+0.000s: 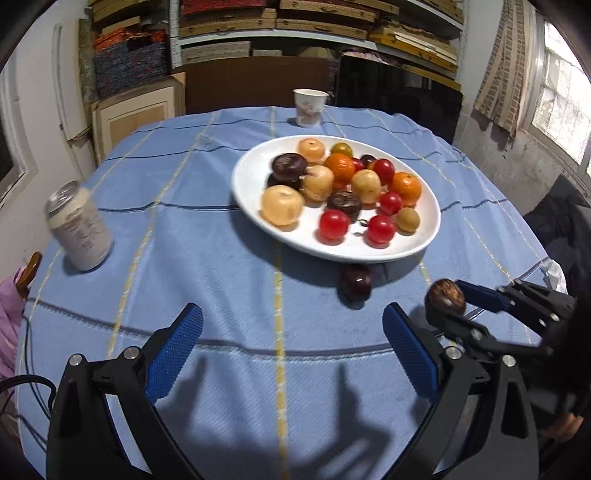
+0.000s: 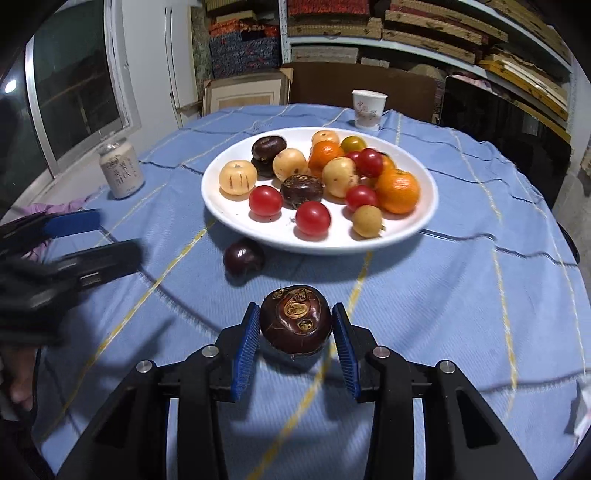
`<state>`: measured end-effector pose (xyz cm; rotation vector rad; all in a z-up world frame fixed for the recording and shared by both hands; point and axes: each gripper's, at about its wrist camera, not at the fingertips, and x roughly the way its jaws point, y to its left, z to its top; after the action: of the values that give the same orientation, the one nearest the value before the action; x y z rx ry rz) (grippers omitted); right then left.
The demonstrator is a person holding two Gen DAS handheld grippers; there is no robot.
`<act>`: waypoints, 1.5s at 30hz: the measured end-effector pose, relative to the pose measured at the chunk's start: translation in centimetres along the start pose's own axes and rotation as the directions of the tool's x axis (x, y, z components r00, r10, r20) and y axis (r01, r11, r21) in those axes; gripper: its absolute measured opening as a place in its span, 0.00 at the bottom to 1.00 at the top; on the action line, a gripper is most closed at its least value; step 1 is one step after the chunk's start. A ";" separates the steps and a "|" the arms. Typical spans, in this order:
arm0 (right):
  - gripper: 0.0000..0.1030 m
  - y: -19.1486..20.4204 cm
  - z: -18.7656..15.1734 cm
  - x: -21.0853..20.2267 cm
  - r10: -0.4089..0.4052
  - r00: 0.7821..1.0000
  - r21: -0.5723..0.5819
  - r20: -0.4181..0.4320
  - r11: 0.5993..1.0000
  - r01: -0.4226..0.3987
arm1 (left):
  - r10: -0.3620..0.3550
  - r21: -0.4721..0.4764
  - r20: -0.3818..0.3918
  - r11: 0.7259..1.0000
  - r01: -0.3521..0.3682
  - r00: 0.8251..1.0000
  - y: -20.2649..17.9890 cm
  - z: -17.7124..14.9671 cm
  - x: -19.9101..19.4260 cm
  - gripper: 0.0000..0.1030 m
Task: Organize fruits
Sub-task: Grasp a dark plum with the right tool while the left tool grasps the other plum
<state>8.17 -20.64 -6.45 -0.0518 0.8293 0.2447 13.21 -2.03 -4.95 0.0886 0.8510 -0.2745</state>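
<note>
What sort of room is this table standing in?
Probably a storeroom or workshop doubling as an eating corner. Shelves of stacked wooden frames and folded fabrics fill the back wall, while the table's blue checked cloth holds a plate of fruit.

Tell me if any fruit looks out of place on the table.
Yes. One dark purple fruit lies loose on the blue tablecloth, just in front of the white plate that holds the rest. Another dark fruit sits between the right gripper pads.

A white plate (image 2: 258,236) of red, orange, pale-yellow and dark-brown fruit sits on a blue, yellow-striped tablecloth (image 2: 461,295).
</note>
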 end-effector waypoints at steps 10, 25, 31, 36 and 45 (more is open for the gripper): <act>0.39 -2.9 -2.2 -1.1 -0.016 1.000 0.076 0.001 0.997 0.016 | 0.006 0.114 -0.061 0.993 0.001 0.998 -5.5 1.4 5.8 0.57; 0.40 -3.1 -2.2 -1.0 -0.010 1.000 0.086 0.007 0.996 0.010 | 0.003 0.137 -0.066 0.991 0.006 0.998 -5.7 1.2 7.1 0.34; 0.40 -2.7 -2.1 -1.3 -0.065 0.998 0.061 0.018 0.996 0.064 | 0.005 0.103 -0.072 0.995 0.003 0.997 -5.3 1.7 7.7 0.45; 0.40 -2.4 -1.8 -2.4 -0.137 0.989 0.056 0.052 0.989 0.134 | 0.010 0.098 -0.079 0.995 -0.002 0.997 -5.1 1.8 8.2 0.48; 0.40 -3.1 -1.7 -2.4 -0.186 0.982 0.084 0.044 0.980 0.182 | -0.003 0.101 -0.071 0.995 0.010 0.997 -5.2 1.5 8.0 0.38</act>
<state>6.13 -24.34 -5.96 -0.0472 0.7765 0.0383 17.89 -8.96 -9.77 0.1912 0.9077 -0.3219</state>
